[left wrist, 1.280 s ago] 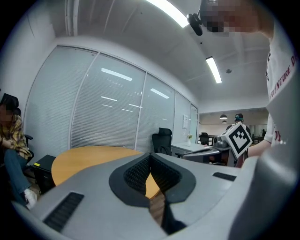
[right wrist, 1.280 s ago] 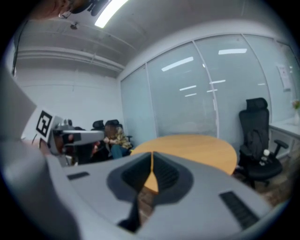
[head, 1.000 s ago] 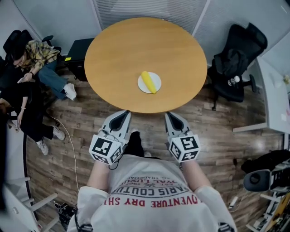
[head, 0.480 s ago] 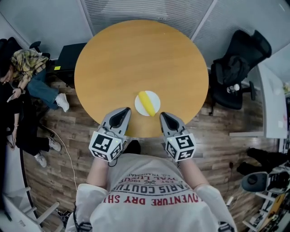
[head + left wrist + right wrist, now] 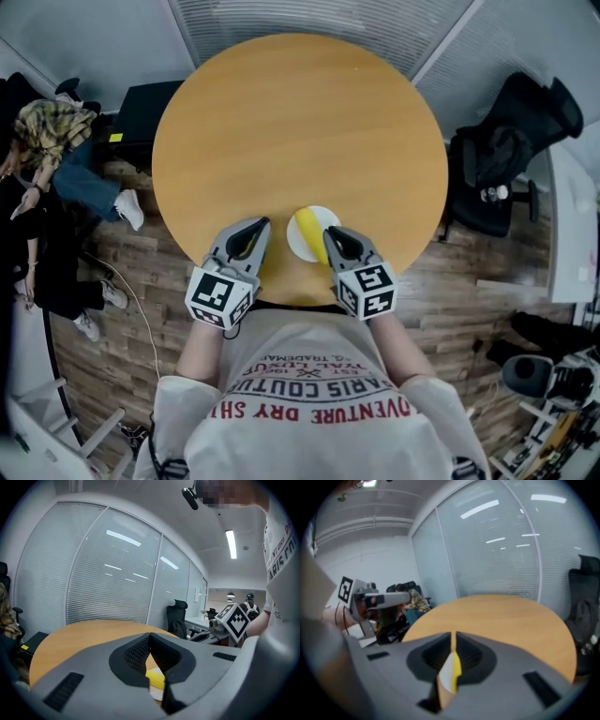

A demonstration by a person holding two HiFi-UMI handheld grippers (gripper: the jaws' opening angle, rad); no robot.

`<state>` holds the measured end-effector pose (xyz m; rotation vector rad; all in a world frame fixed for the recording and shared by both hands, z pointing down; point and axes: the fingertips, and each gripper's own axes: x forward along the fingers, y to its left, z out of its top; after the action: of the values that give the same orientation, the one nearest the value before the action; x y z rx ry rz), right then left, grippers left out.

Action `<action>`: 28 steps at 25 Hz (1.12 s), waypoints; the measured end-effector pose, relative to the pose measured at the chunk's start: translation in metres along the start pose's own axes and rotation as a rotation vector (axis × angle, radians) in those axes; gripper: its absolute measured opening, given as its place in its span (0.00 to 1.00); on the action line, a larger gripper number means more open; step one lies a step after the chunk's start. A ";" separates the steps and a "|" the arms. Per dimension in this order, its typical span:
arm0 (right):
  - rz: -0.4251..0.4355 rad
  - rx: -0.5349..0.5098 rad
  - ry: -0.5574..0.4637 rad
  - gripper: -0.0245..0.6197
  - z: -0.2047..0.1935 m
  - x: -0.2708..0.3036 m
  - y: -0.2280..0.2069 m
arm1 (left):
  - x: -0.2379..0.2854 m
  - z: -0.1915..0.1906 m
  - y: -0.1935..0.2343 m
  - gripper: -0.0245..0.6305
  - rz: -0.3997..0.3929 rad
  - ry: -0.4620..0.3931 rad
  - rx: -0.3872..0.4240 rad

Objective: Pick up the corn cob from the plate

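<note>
Corn cob: one corn cob (image 5: pixel 307 231), bright yellow, long and narrow. It lies flat across the middle of the plate, with one end pointing at the tabletop's centre and the other at its edge.
Plate: one small round white plate (image 5: pixel 294 243), holding only the cob. It sits on the tabletop close to the edge where the person holding the grippers stands.
Tabletop: one round tabletop (image 5: pixel 281 122) in light orange-brown wood, carrying only the plate.
Left gripper: the left gripper (image 5: pixel 255 225) is grey, with its jaws closed together on nothing. Its tip is over the tabletop edge, just beside the plate on the left.
Right gripper: the right gripper (image 5: pixel 330 233) is grey, with its jaws closed to a thin slit and nothing between them. Its tip is over the plate's right rim, just beside the cob; I cannot tell whether it touches.
Grippers, count: two, each with a cube of black-and-white square markers at the back.
Around the table: one black office chair (image 5: pixel 511 150) on the right; a seated person (image 5: pixel 56 131) on the left.
</note>
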<state>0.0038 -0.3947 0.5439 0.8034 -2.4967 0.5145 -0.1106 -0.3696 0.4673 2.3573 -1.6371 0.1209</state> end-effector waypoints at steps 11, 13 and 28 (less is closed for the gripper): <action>0.114 -0.046 0.351 0.38 -0.085 0.061 -0.018 | 0.001 -0.053 0.008 0.09 0.195 0.094 -0.110; 0.117 -0.050 0.375 0.41 -0.092 0.076 -0.023 | 0.004 -0.061 0.014 0.09 0.217 0.106 -0.112; 0.054 -0.196 0.585 0.46 -0.131 0.126 -0.023 | -0.026 -0.092 0.042 0.09 0.329 0.122 -0.203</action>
<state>-0.0324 -0.4057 0.7234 0.4296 -1.9883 0.4361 -0.1508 -0.3353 0.5576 1.8833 -1.8661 0.1500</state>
